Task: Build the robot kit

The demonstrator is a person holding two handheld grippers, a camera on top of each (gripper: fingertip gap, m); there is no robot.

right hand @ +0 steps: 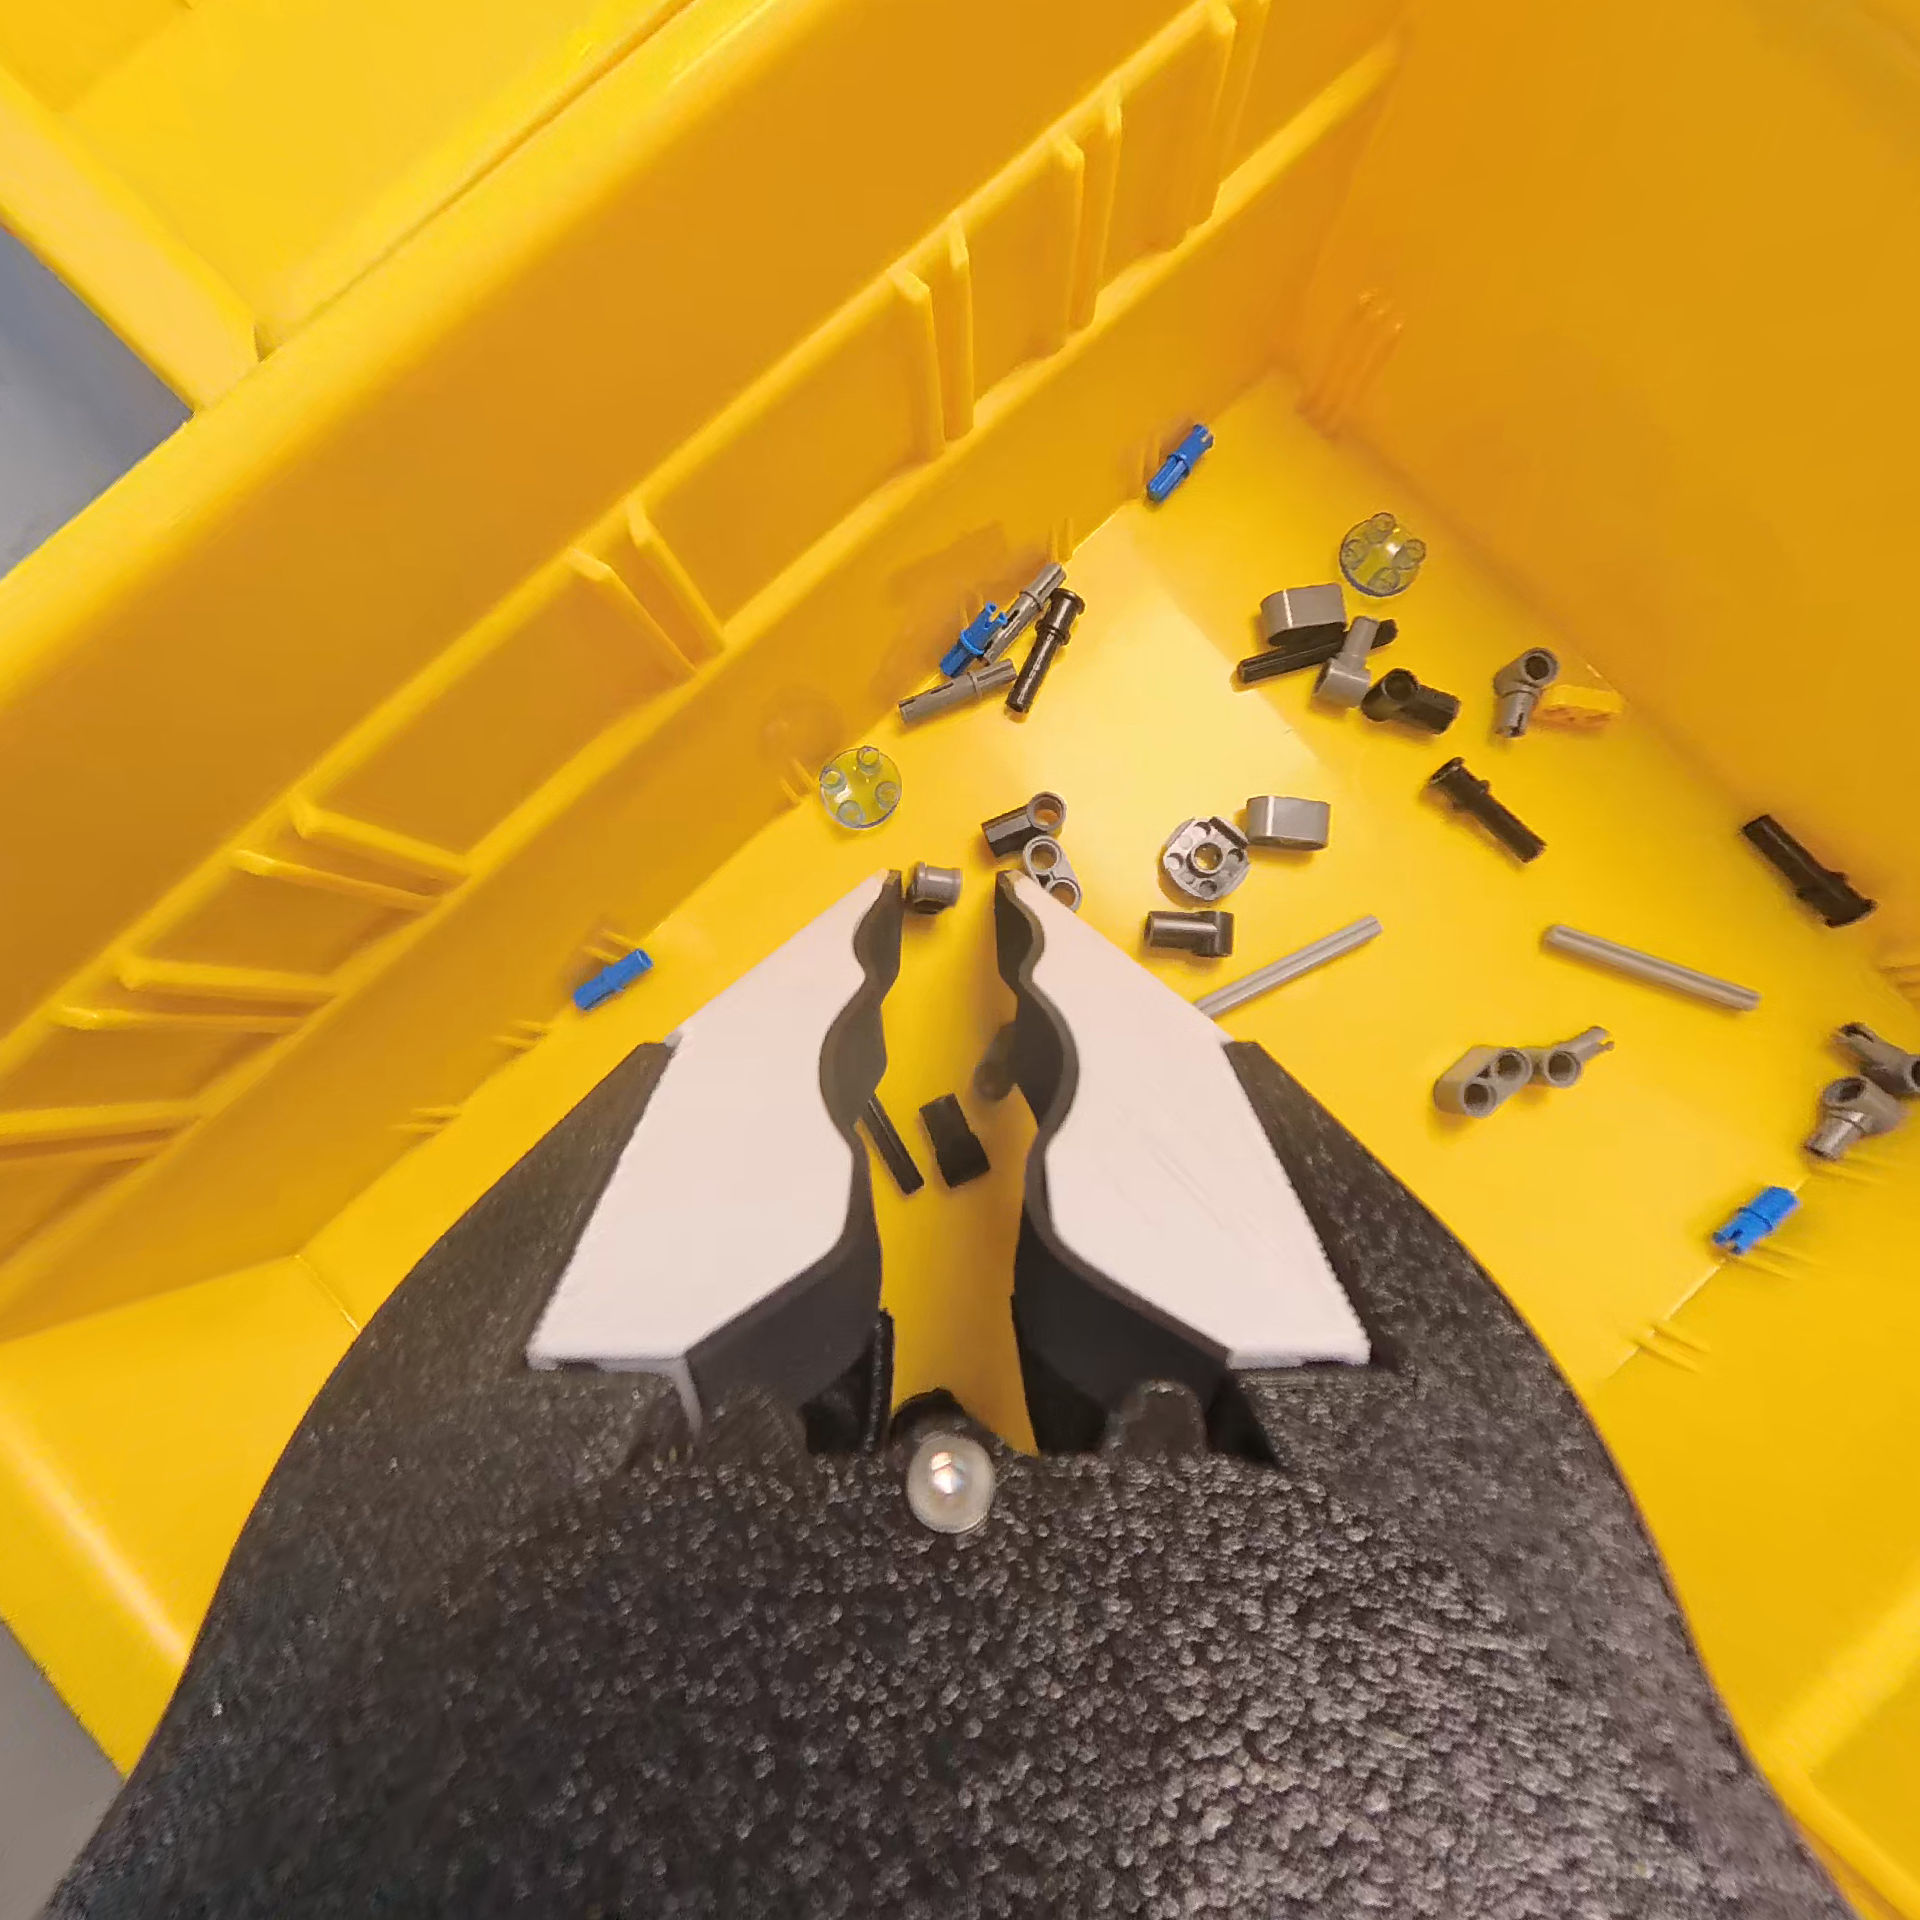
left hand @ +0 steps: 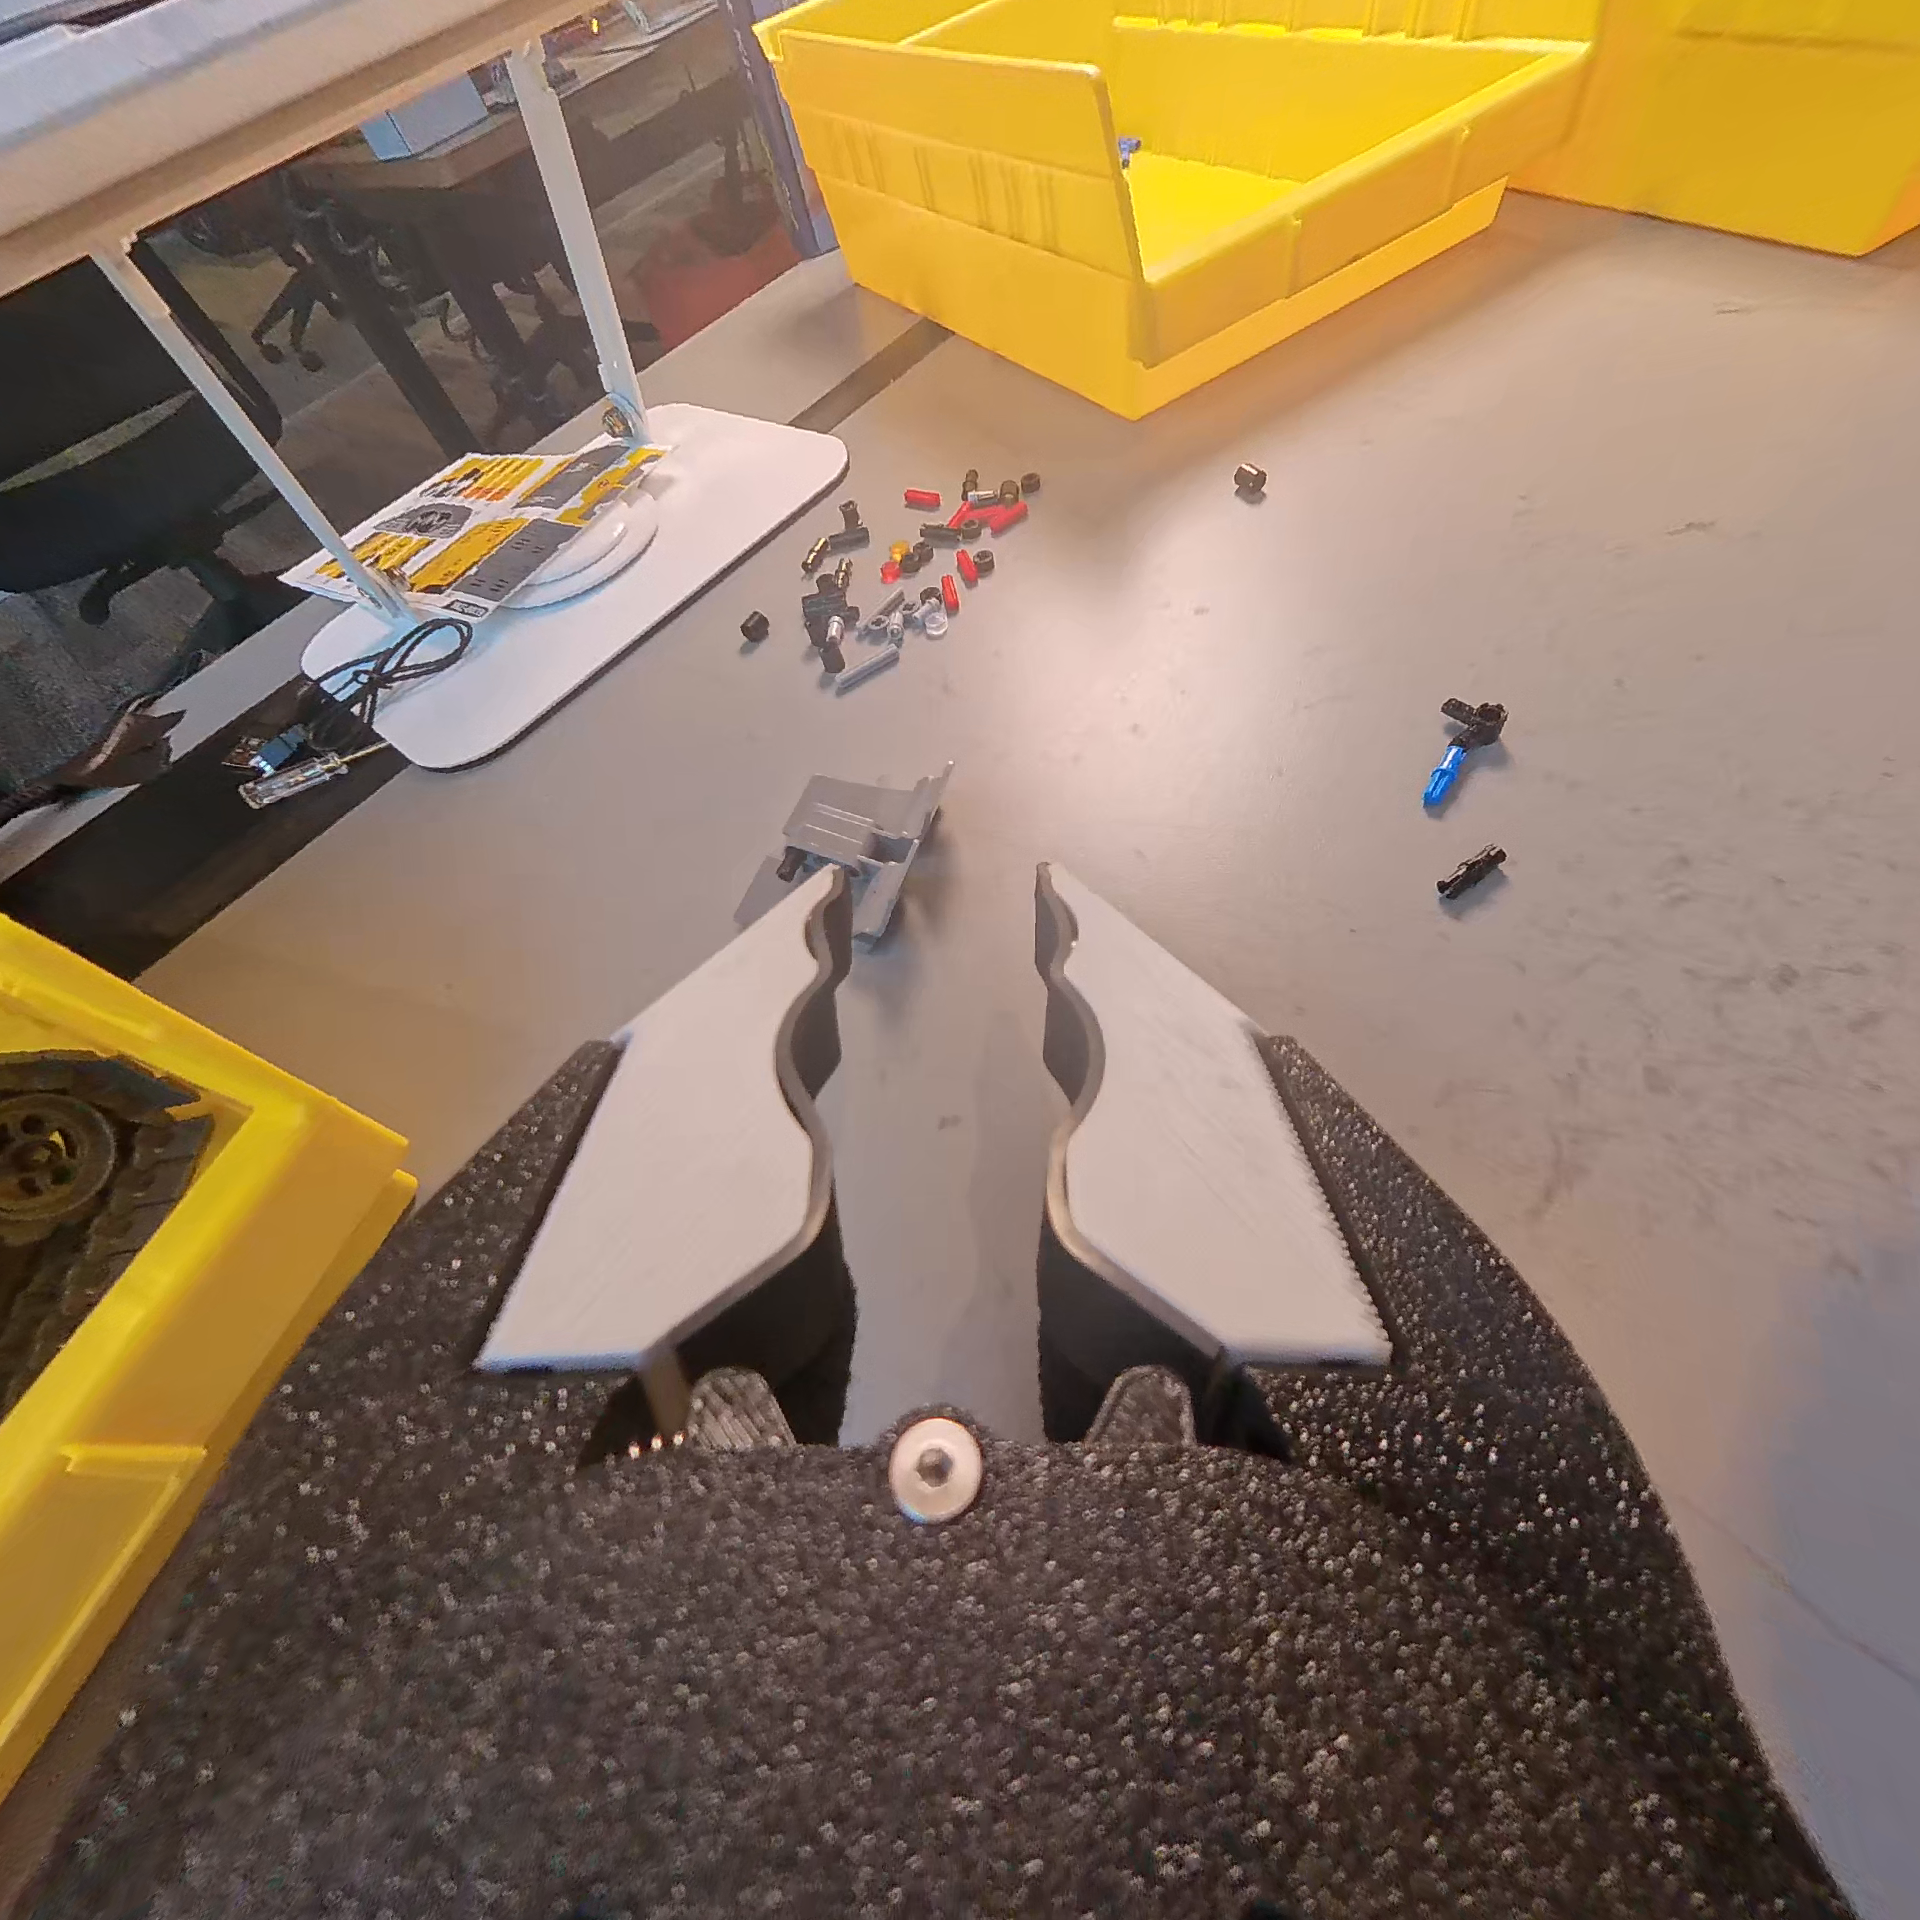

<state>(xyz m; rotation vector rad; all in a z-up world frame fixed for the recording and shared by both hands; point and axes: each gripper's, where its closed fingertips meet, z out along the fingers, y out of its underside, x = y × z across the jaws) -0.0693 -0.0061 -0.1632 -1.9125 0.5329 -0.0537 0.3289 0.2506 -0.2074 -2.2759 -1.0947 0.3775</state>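
Down over the grey table (left hand: 1455, 1091), the left gripper (left hand: 935, 878) has its jaws spread wide and holds nothing. Its left fingertip sits just over a flat grey plastic part (left hand: 857, 831) lying on the table. Beyond that part lies a scatter of small red, black and grey pieces (left hand: 914, 561), next to the white lamp base (left hand: 623, 623) that carries a yellow printed sheet (left hand: 488, 530). Right of the part, well apart, lie a blue pin (left hand: 1446, 774) and a black pin (left hand: 1472, 870). A yellow bin (left hand: 1195, 239) stands farther back.

The right gripper (right hand: 943, 878) hangs inside another yellow bin (right hand: 520, 468), jaws partly apart and empty. A small grey bushing (right hand: 932, 886) lies just beside its left fingertip. Two black pieces (right hand: 951, 1138) lie on the bin floor between the fingers. More grey, black and blue pieces (right hand: 1351, 665) are strewn beyond.
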